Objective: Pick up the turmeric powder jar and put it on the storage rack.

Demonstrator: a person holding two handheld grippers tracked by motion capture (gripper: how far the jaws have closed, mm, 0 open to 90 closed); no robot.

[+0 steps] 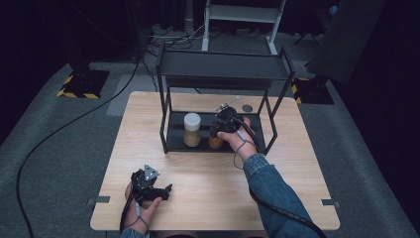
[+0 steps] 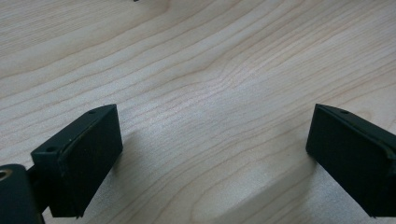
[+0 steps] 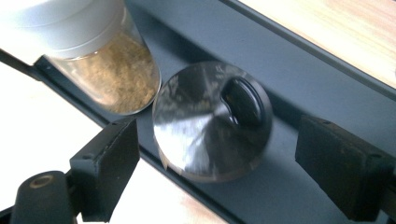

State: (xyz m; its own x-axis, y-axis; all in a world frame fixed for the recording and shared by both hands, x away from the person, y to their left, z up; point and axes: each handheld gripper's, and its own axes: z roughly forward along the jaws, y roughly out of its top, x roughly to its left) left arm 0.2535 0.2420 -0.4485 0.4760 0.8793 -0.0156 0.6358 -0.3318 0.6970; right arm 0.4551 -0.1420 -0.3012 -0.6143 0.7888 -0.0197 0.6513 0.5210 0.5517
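Dark room, grey carpet, light wooden bench (image 1: 208,168) in the middle. Black two-tier rack (image 1: 223,74) standing on the far half of the bench. Right claw (image 3: 219,154) at the rack's lower shelf (image 3: 308,84), jaws spread wide, gripping nothing. Metal-lidded jar (image 3: 212,121) directly between those jaws, seen from above, touching neither pad, standing on the shelf. White-capped spice jar (image 3: 93,51) just beyond the right claw's left jaw, close beside the metal-lidded jar. Left claw (image 2: 212,158) low over bare bench near the front edge, well apart from the rack, jaws wide open, empty.
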